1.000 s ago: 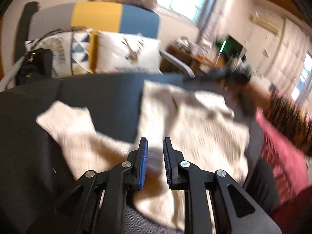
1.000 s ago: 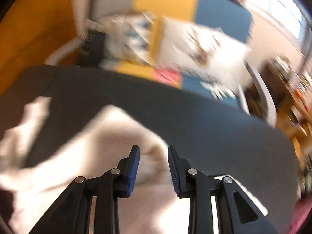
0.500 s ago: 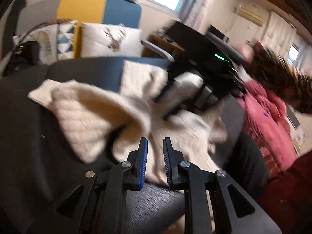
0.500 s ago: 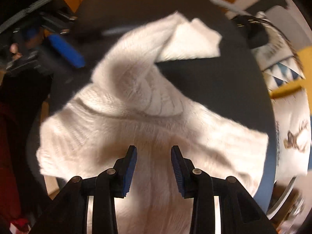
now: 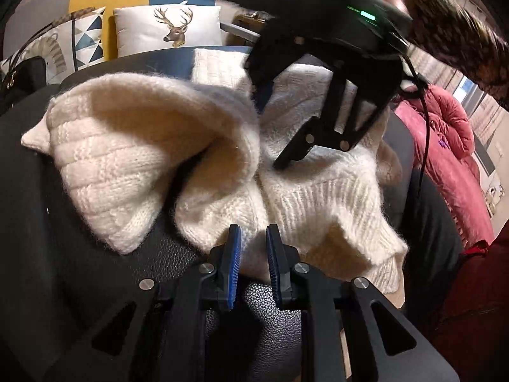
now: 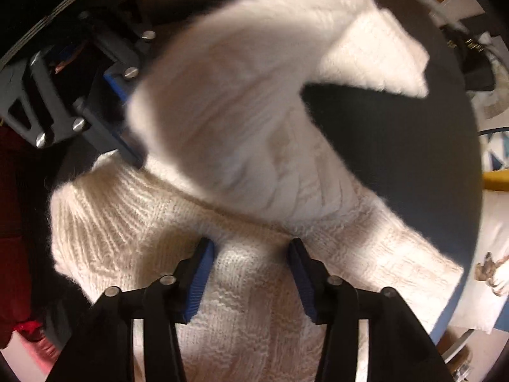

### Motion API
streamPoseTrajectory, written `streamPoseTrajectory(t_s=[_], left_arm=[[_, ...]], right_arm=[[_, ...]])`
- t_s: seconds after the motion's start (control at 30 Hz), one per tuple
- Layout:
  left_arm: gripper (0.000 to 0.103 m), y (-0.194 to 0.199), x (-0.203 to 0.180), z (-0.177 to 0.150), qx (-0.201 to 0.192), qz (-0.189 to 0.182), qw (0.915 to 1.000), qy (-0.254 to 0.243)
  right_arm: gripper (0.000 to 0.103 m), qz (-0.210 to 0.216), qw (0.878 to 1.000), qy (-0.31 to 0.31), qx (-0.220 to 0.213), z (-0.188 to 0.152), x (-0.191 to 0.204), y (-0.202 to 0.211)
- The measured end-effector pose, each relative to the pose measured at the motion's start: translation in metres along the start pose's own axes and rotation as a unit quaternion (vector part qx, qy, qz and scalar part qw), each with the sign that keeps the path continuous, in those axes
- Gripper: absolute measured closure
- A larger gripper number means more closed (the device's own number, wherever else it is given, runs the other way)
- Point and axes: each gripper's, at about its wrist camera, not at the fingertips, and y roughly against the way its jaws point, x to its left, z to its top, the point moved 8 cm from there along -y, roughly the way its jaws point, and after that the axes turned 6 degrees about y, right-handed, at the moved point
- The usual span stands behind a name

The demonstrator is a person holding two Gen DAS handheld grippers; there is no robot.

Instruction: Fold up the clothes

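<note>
We see a cream knitted sweater [image 5: 318,191] lying bunched on a dark, leather-textured round bench [image 5: 79,254], with one sleeve [image 5: 133,159] curled over in a loose roll toward the left side in the left wrist view. Our left tool [image 5: 252,265] sits low at the near edge of the garment, its blue-padded fingers [image 5: 233,267] set a narrow gap apart; a fold of knit lies just beyond the tips, but we cannot tell whether any fabric is pinched between them. Our right tool [image 6: 251,277] hangs above the body of the sweater [image 6: 254,302], its fingers [image 6: 200,277] spread wide with nothing between them, plainly released. In the left wrist view that right tool [image 5: 318,121] appears from the side, poised over the far half of the garment. In the right wrist view the raised sleeve [image 6: 222,95] is blurred, and the left tool [image 6: 121,95] shows at the upper left, right against the edge of the cloth. Behind the bench stands a white cushion with a deer print [image 5: 168,28], and a red padded coat [image 5: 445,133] lies off to the right.
</note>
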Motion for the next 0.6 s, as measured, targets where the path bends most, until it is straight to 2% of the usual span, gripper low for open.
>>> streamPoseTrajectory(t_s=[0.03, 0.1, 0.13, 0.23, 0.3, 0.37, 0.47, 0.6], left_arm=[[0.085, 0.001, 0.000, 0.000, -0.002, 0.001, 1.0000, 0.002], [0.085, 0.002, 0.001, 0.000, -0.005, 0.004, 1.0000, 0.007], [0.085, 0.003, 0.001, 0.000, -0.006, 0.006, 0.9999, 0.008], [0.085, 0.007, 0.000, -0.001, -0.008, 0.010, 0.9999, 0.006], [0.085, 0.009, -0.003, -0.001, -0.009, 0.012, 0.9999, -0.001], [0.085, 0.008, -0.007, 0.000, -0.007, 0.015, 0.9998, -0.012], [0.085, 0.002, -0.017, 0.003, 0.000, 0.014, 0.9994, -0.033], [0.081, -0.013, -0.032, 0.007, 0.023, 0.018, 0.9960, -0.085]], right_arm=[[0.080, -0.007, 1.000, -0.011, -0.011, -0.004, 0.002, 0.002], [0.093, -0.030, 0.998, -0.040, -0.030, -0.014, 0.005, 0.006], [0.097, -0.045, 0.997, -0.058, -0.037, -0.020, 0.006, 0.008], [0.100, -0.090, 0.989, -0.102, -0.064, -0.041, 0.012, 0.019], [0.100, -0.117, 0.976, -0.157, -0.092, -0.062, 0.010, 0.035], [0.100, -0.139, 0.956, -0.225, -0.125, -0.088, 0.005, 0.055], [0.100, -0.159, 0.918, -0.326, -0.160, -0.142, -0.002, 0.086], [0.100, -0.169, 0.865, -0.440, -0.171, -0.210, 0.019, 0.106]])
